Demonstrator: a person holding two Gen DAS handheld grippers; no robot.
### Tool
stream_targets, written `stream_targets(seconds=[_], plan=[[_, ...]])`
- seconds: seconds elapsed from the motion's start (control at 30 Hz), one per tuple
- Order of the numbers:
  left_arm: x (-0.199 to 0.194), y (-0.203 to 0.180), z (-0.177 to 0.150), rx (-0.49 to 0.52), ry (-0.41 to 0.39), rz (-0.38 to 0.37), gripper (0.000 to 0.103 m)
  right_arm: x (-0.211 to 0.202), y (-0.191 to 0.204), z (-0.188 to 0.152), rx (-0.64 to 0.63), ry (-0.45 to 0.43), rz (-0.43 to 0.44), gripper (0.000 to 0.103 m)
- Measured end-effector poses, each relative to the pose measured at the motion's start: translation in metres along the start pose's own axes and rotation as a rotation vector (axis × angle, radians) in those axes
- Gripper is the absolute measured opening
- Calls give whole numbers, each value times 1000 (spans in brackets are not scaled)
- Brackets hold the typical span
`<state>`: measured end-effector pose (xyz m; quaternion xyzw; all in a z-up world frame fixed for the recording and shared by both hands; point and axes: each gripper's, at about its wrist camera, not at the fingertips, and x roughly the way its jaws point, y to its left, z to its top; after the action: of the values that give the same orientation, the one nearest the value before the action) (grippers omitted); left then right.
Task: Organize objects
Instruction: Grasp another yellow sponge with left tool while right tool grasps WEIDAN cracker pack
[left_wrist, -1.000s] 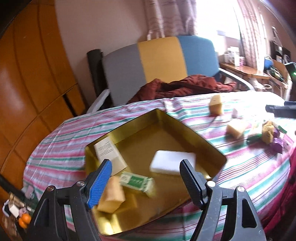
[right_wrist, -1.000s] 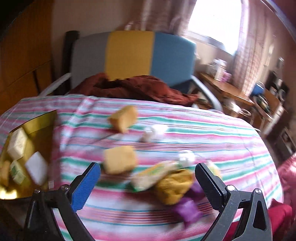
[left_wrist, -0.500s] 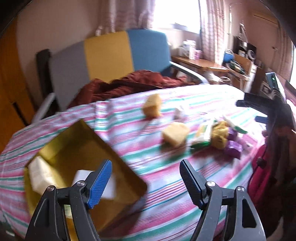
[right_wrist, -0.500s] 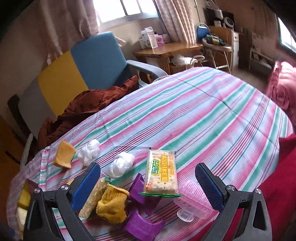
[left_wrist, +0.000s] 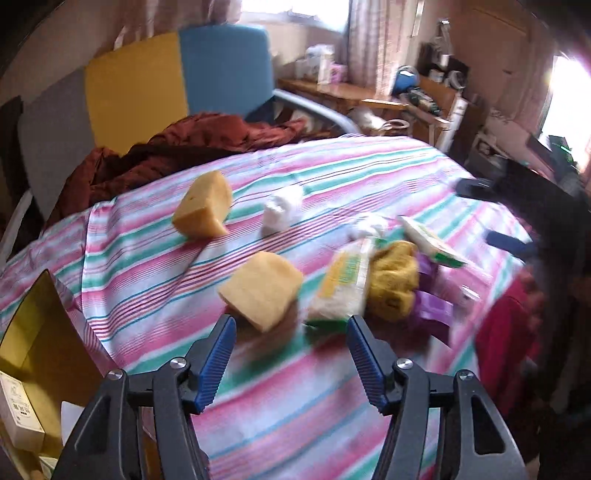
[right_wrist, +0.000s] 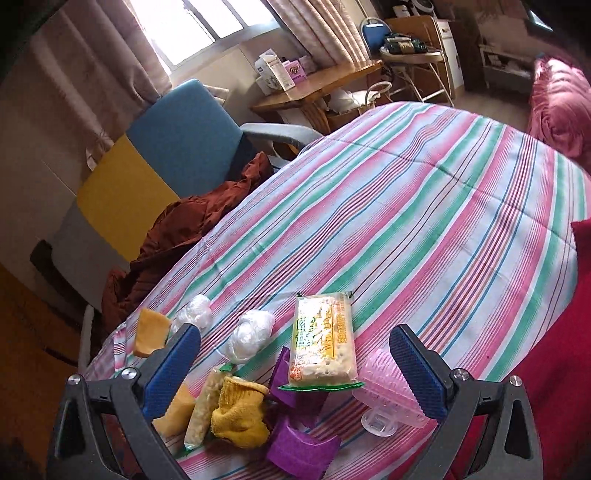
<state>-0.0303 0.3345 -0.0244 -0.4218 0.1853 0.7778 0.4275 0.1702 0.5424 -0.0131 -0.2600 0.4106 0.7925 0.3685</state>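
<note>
The left gripper (left_wrist: 290, 341) is held above the striped tablecloth (left_wrist: 295, 406), its jaws closing with nothing between the blue pads; the near yellow sponge block (left_wrist: 260, 290) lies just beyond the fingertips, untouched. A second sponge block (left_wrist: 203, 210) is seen farther off, with a white crumpled wad (left_wrist: 282, 210) to its right. At the near left edge a gold tin (left_wrist: 33, 332) is seen, a pale box (left_wrist: 16, 410) lying inside it. The right gripper (right_wrist: 295, 369) is held with its jaws wide apart and empty over a cluster of things: a cracker packet (right_wrist: 321, 343) resting on purple pieces (right_wrist: 299, 448), a yellow knitted glove (right_wrist: 240, 411) to the left beside a narrow snack bag (right_wrist: 205, 410), and a pink ribbed plastic piece (right_wrist: 388, 397) at the right. A striped armchair (right_wrist: 155, 166) with a rust-red cloth (right_wrist: 184, 236) is seen beyond the table.
</note>
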Motion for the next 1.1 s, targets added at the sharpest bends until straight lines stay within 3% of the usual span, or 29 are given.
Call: stream_targets(seconds=[0.2, 0.33, 0.43, 0.6, 0.63, 0.93, 1.03, 1.1], plan=[[41, 21, 18, -126, 86, 48, 66, -2, -9, 3, 49, -12, 17, 103], [64, 35, 27, -260, 130, 10, 79, 0, -16, 5, 90, -7, 22, 103], [75, 36, 35, -321, 136, -21, 83, 3, -16, 6, 94, 0, 18, 103], [94, 33, 41, -326, 145, 46, 80, 4, -17, 7, 95, 1, 4, 103], [100, 34, 39, -326, 160, 49, 72, 4, -18, 7, 98, -1, 1, 103], [91, 34, 19, -282, 137, 14, 61, 12, -15, 8, 50, 17, -70, 103], [78, 33, 13, -257, 119, 15, 61, 21, -9, 6, -3, 49, -115, 98], [65, 32, 10, -238, 98, 7, 61, 29, -3, 3, -54, 83, -151, 87]])
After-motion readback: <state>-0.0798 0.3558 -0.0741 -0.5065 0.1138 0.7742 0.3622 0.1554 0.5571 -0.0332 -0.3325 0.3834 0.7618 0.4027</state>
